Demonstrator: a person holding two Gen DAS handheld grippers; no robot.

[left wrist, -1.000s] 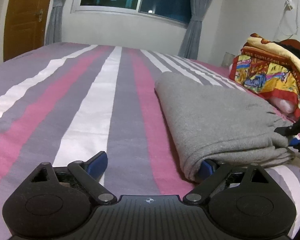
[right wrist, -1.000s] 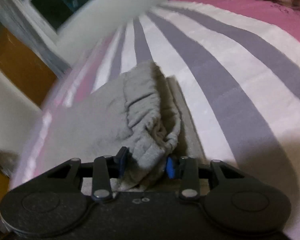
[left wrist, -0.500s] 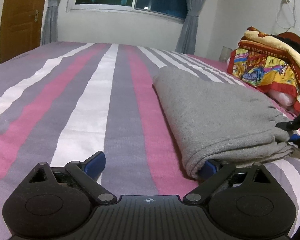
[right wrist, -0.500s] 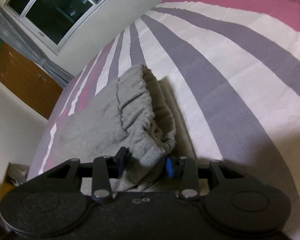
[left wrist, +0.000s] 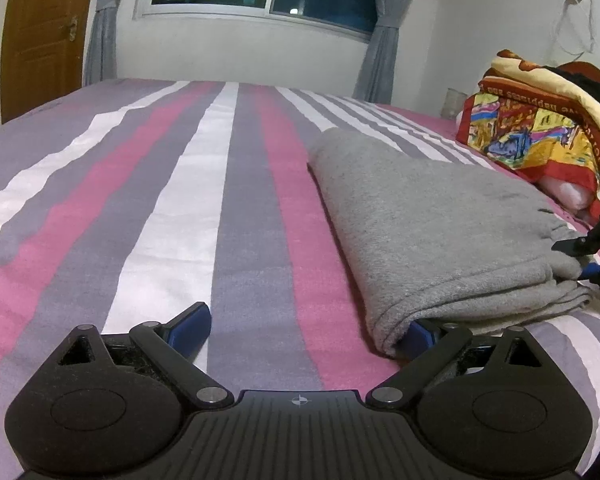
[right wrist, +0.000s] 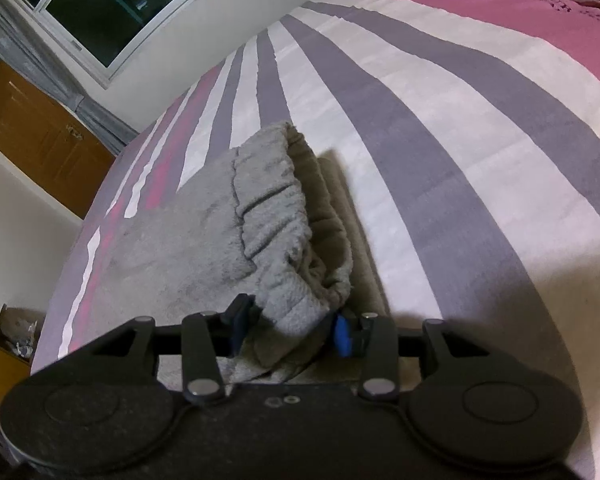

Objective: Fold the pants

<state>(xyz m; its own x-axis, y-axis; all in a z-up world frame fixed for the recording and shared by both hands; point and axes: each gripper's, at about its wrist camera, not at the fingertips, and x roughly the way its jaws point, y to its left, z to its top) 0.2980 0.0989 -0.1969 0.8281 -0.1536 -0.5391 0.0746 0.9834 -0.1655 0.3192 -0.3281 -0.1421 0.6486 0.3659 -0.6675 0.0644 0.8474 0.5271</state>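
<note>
Grey sweatpants (left wrist: 432,232) lie folded into a thick rectangle on the striped bed (left wrist: 172,208). My left gripper (left wrist: 304,322) is open wide at the near fold. Its left pad rests on the bedsheet and its right pad is tucked against the fold's corner. My right gripper (right wrist: 292,324) is shut on the bunched elastic waistband of the pants (right wrist: 204,248), gripping several layers. That same right gripper (left wrist: 580,260) shows at the far right of the left wrist view, holding the pants' right end.
A colourful folded blanket (left wrist: 540,132) and a pink pillow lie at the head of the bed, right of the pants. The window and curtains are beyond the bed, with a wooden door (left wrist: 44,32) at the left. A box (right wrist: 16,336) stands beside the bed.
The right wrist view has tipped up slightly, with the waistband still pinched. The left gripper stays at the near fold with its jaws wide.
</note>
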